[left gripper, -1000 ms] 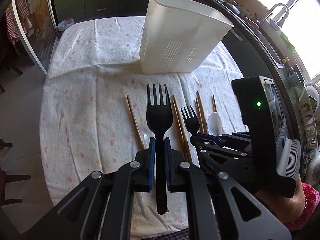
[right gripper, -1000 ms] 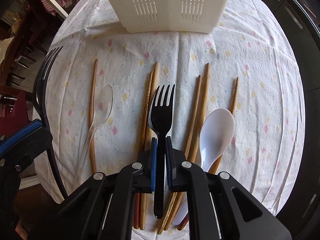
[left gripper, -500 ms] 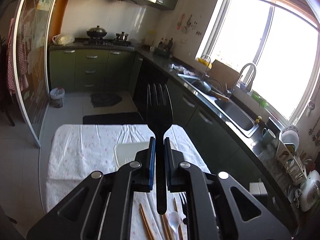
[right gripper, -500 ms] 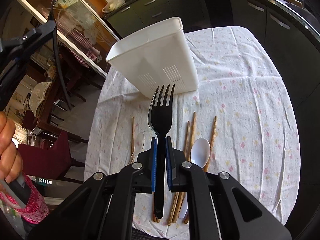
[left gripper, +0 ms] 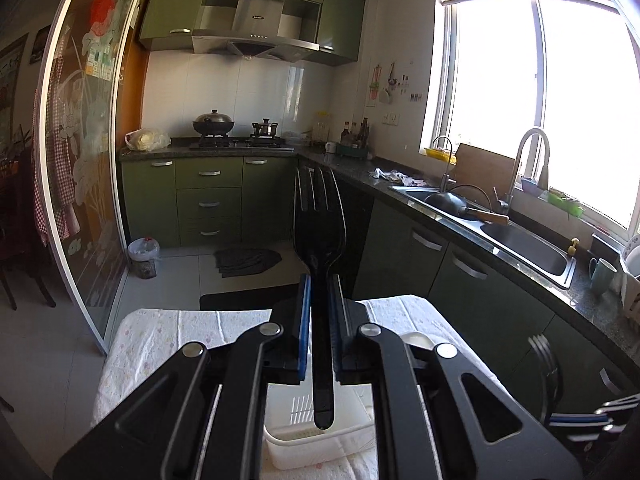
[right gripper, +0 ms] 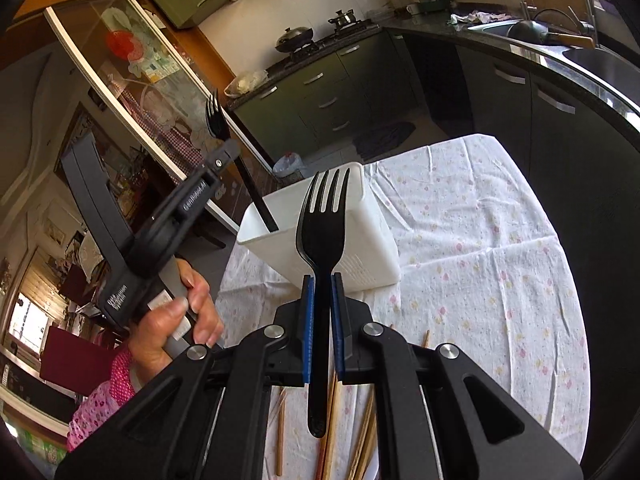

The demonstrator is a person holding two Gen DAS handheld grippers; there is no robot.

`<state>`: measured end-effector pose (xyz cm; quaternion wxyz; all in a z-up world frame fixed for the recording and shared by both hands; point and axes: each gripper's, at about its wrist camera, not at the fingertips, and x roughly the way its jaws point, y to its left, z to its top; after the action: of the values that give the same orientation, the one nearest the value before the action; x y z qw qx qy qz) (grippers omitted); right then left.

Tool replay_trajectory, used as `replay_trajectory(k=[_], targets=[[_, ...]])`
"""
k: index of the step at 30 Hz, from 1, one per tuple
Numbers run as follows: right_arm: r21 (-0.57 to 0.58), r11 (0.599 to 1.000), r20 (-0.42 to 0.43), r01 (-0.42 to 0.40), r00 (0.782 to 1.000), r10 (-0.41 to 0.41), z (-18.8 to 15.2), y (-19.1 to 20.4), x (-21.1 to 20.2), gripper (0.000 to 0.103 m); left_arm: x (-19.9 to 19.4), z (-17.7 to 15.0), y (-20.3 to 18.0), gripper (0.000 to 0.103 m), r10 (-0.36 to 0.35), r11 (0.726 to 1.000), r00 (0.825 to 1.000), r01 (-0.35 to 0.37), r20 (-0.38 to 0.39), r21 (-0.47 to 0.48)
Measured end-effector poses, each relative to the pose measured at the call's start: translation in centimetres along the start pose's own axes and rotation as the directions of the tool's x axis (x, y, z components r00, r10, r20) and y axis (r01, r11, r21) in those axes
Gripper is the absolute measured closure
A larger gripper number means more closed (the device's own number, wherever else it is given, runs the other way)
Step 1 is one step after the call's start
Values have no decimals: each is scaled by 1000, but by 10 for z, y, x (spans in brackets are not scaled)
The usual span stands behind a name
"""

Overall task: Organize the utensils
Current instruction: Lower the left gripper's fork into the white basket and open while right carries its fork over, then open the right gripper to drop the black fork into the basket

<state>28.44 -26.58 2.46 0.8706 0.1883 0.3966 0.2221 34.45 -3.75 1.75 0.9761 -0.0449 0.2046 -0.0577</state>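
My left gripper is shut on a black plastic fork, held upright with tines up. Its handle tip hangs inside the white slotted utensil bin directly below. In the right wrist view the left gripper stands over the bin and its fork's handle dips past the bin's near-left rim. My right gripper is shut on a second black fork, raised above the table in front of the bin. Wooden chopsticks lie on the cloth under it.
The table has a white flowered cloth. Green kitchen cabinets, a counter with sink and a glass sliding door surround it. The right gripper's fork shows at the left wrist view's right edge.
Both grippers have risen and tilted up with their forks. The left one has moved over the bin and its fork handle now dips into it. The right one has drawn back and higher.
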Motion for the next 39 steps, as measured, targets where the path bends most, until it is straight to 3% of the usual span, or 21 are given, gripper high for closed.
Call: replay_trajectory(k=[7, 16, 21, 29, 33, 39], targets=[[-35, 999, 176, 6, 984, 0, 46, 18, 4, 94, 11, -23, 8, 94, -15, 1000, 997, 16, -80, 14], [-114, 985, 408, 128, 910, -72, 88, 42, 36, 94, -23, -30, 26, 94, -62, 997, 995, 58, -80, -55], [-147, 974, 400, 174, 911, -102, 88, 42, 73, 94, -49, -31, 28, 91, -96, 993, 992, 90, -79, -75], [-185, 963, 369, 199, 922, -120, 54, 29, 105, 93, -60, -43, 28, 86, -125, 989, 981, 113, -148, -92], [-205, 954, 367, 217, 921, -131, 39, 26, 105, 79, -61, -48, 26, 85, -119, 991, 976, 105, -181, -85], [-230, 948, 390, 222, 913, -119, 18, 27, 78, 75, -55, -61, 14, 79, -117, 992, 937, 94, -328, -86]])
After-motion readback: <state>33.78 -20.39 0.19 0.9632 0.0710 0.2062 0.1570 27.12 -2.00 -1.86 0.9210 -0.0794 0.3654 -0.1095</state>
